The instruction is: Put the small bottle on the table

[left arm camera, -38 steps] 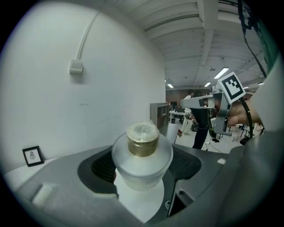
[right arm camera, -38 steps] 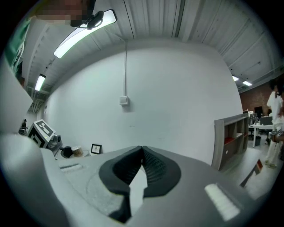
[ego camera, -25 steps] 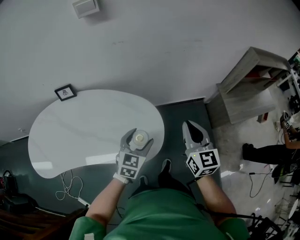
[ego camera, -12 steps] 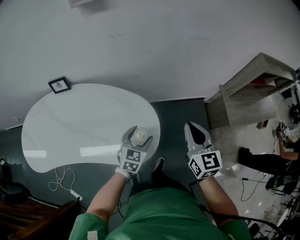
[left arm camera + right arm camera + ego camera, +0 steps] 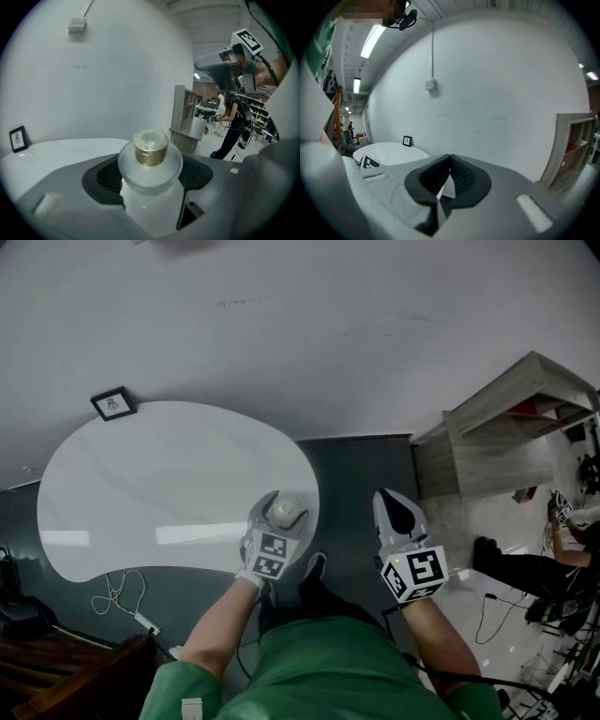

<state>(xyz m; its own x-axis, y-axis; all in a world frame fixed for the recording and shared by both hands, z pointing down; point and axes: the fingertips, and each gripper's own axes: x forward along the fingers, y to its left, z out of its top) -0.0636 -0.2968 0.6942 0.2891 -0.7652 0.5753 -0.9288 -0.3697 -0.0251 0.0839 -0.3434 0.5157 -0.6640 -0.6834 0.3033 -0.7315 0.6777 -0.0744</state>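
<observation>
A small clear bottle [image 5: 282, 510] with a gold cap [image 5: 150, 149] stands upright between the jaws of my left gripper [image 5: 278, 509], which is shut on it. The bottle [image 5: 151, 187] fills the middle of the left gripper view. It hangs over the right end of the white rounded table [image 5: 141, 484], near the table's edge. Whether it touches the tabletop I cannot tell. My right gripper [image 5: 398, 509] is off to the right of the table, over the dark floor, shut with nothing in it; its black pads [image 5: 461, 180] meet in the right gripper view.
A small black picture frame [image 5: 112, 404] stands at the table's far left edge by the white wall. A grey wooden shelf unit [image 5: 502, 432] stands at the right. Cables [image 5: 117, 601] lie on the floor under the table's near edge. A person [image 5: 530, 568] stands at far right.
My left gripper with the bottle has stayed over the table's right end, shifting slightly. The head view has drifted, so the table sits a little further left. The right gripper holds its place.
</observation>
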